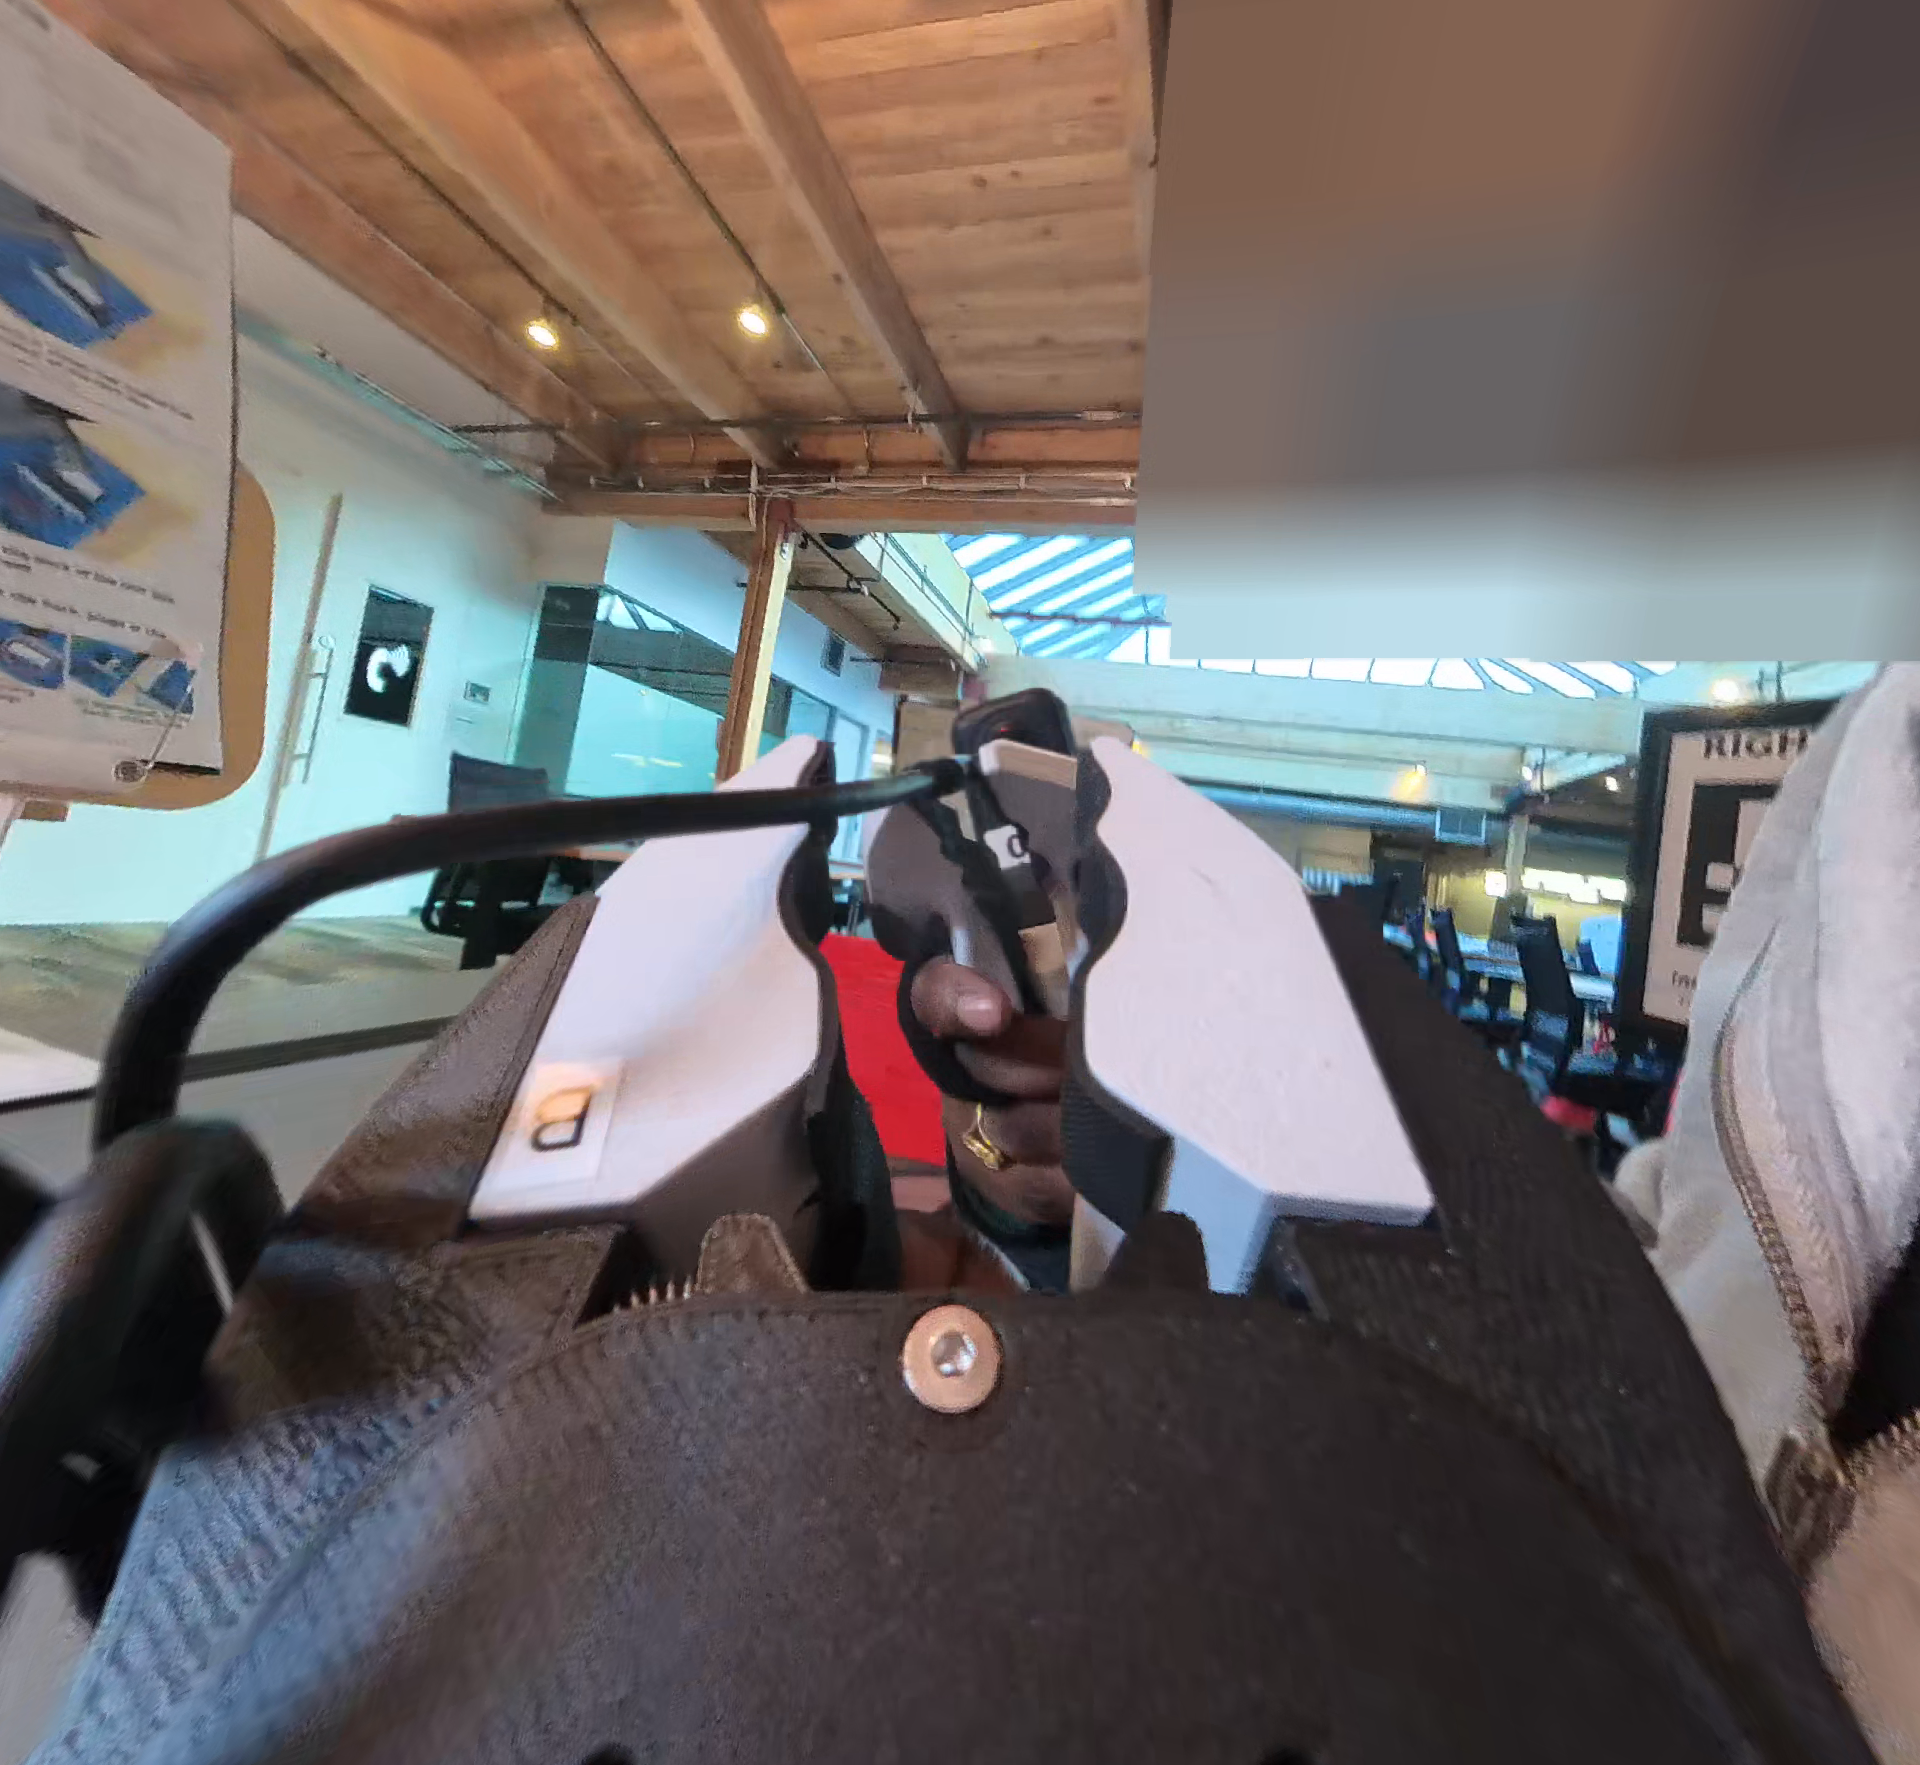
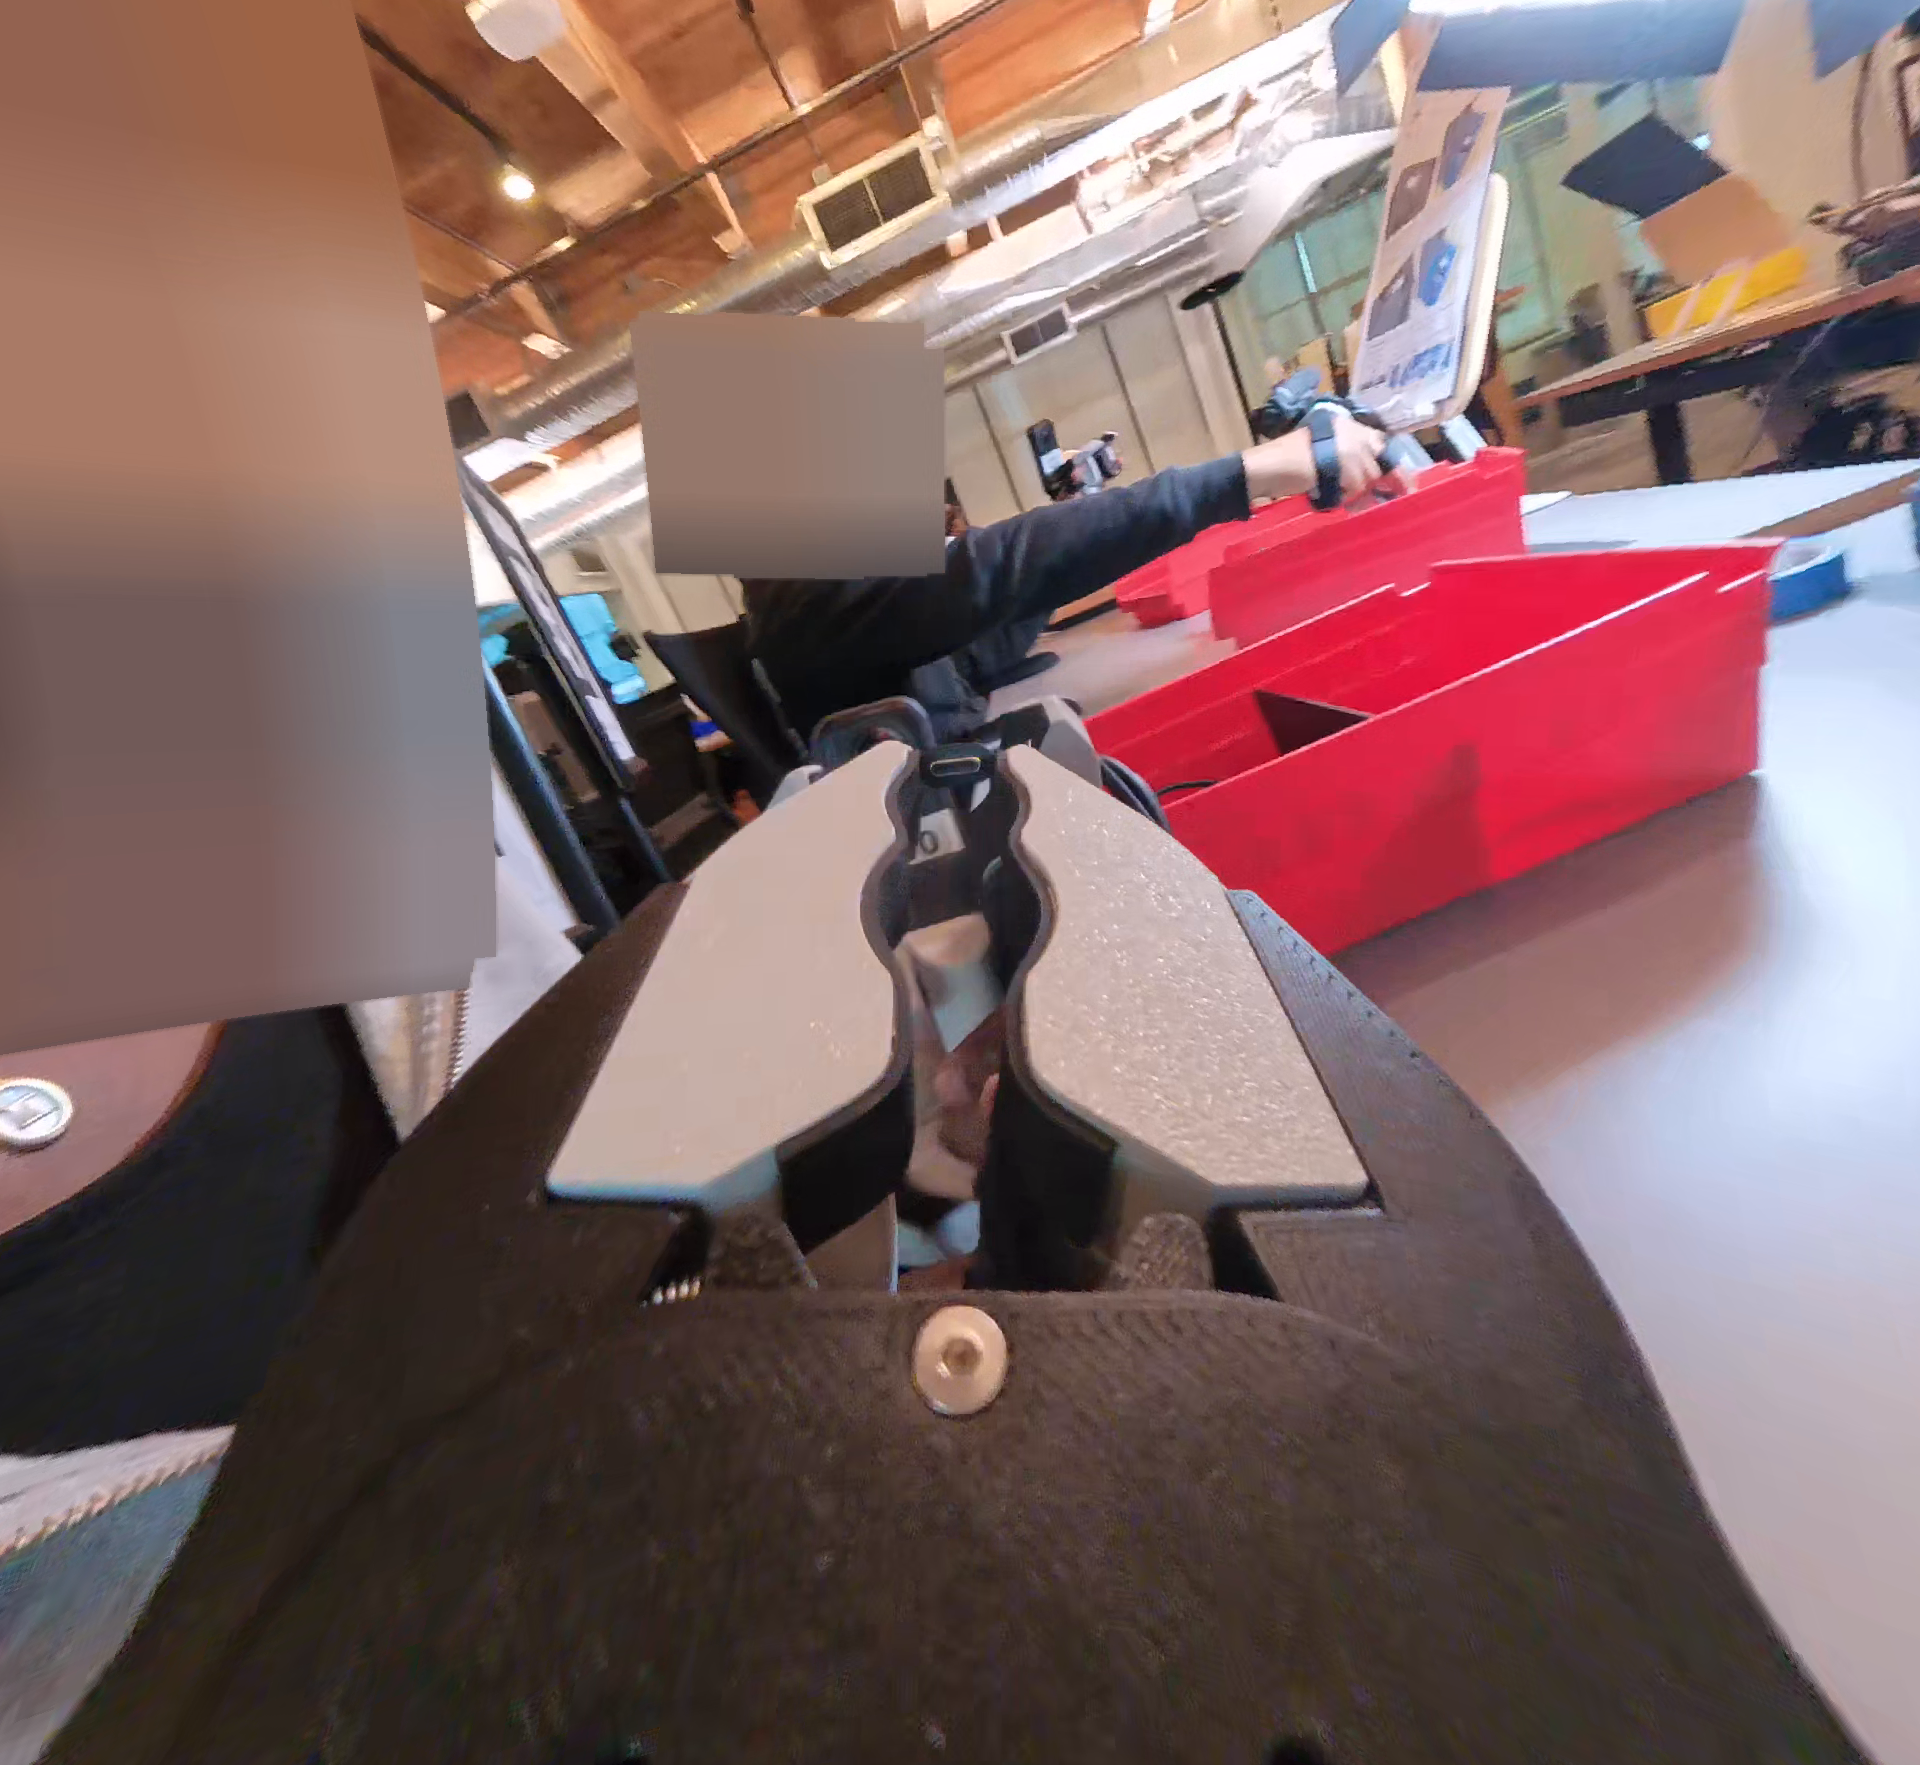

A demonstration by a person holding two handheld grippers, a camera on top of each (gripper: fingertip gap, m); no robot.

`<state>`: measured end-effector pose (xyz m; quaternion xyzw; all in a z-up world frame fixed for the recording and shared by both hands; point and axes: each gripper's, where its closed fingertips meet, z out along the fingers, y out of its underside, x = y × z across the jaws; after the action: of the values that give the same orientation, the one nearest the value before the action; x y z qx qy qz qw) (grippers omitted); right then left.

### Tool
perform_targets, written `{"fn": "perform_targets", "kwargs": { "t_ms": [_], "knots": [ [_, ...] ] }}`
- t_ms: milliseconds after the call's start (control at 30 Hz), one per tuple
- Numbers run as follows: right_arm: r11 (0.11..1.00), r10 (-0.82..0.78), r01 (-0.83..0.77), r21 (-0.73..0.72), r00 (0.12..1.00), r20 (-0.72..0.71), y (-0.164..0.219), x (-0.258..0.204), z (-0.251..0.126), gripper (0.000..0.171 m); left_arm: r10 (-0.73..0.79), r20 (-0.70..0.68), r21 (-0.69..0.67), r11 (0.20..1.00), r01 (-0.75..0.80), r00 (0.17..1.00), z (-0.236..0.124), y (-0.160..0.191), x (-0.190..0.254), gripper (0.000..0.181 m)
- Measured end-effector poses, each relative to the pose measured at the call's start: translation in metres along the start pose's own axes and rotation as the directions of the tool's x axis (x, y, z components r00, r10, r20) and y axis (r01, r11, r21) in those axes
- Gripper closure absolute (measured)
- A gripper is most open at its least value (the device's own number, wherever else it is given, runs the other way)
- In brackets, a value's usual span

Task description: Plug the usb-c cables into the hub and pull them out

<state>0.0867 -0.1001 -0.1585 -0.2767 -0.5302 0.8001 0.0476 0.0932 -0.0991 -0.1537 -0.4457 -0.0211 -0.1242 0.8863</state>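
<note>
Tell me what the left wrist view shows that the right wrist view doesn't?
Only the left view shows a black cable curving in from the left to a small grey hub near the left gripper's fingertips, and a hand with a ring beyond.

Only the right view shows a plug end-on between the right gripper's fingertips, red bins on a table, and a seated person's arm reaching out.

Both show a wooden ceiling and pale two-finger grippers held nearly together.

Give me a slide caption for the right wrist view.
Right gripper pinches a USB-C plug, red bins beside it.
</note>
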Motion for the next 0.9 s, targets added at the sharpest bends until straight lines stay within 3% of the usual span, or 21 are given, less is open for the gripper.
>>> {"fn": "perform_targets", "kwargs": {
  "t_ms": [200,400,700,900],
  "knots": [
    [1.000,0.023,-0.024,0.013,0.998,0.067,0.014,-0.006,-0.009,0.158,0.043,-0.052,-0.124,0.991,-0.049,0.998,-0.007,0.015,0.005,0.163],
    [0.997,-0.075,0.077,-0.033,0.996,0.049,0.019,-0.007,-0.017,0.159,-0.014,-0.116,-0.213,0.977,-0.011,0.993,-0.008,0.028,0.013,0.165],
    [0.987,-0.129,0.130,-0.090,0.992,0.018,0.027,-0.003,-0.023,0.159,-0.097,-0.119,-0.230,0.971,0.068,0.988,-0.010,0.036,0.010,0.168],
    [0.976,-0.211,0.209,-0.061,0.977,-0.016,0.022,0.001,-0.028,0.151,-0.036,-0.090,-0.236,0.972,0.014,0.995,-0.012,0.039,0.004,0.168]
  ]
}}
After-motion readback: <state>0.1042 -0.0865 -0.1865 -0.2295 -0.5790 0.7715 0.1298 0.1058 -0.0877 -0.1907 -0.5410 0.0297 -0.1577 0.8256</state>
